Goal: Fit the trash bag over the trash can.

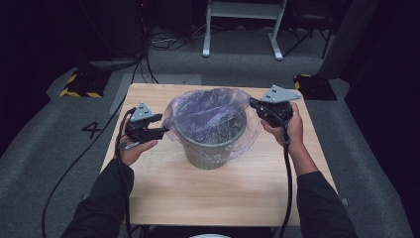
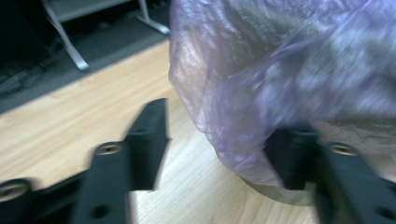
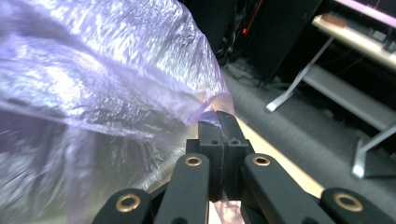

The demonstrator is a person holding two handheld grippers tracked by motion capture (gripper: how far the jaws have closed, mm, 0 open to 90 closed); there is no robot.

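Observation:
A grey-green bin (image 1: 210, 148) stands in the middle of the wooden table (image 1: 198, 198), lined with a thin, see-through purple plastic bag (image 1: 208, 111) whose mouth billows above the rim. My right gripper (image 1: 252, 103) is at the bag's right edge. In the right gripper view its jaws (image 3: 218, 126) are shut on a pinch of the bag (image 3: 93, 70). My left gripper (image 1: 164, 130) sits at the bag's left side, open. In the left gripper view its jaws (image 2: 219, 140) stand wide apart, and the bag (image 2: 289, 70) drapes over the right one.
A white-legged bench (image 1: 242, 29) stands on the grey carpet beyond the table. Yellow-and-black striped bases sit at the table's far left (image 1: 79, 84) and far right (image 1: 312, 84). Cables trail from both grippers off the near edge.

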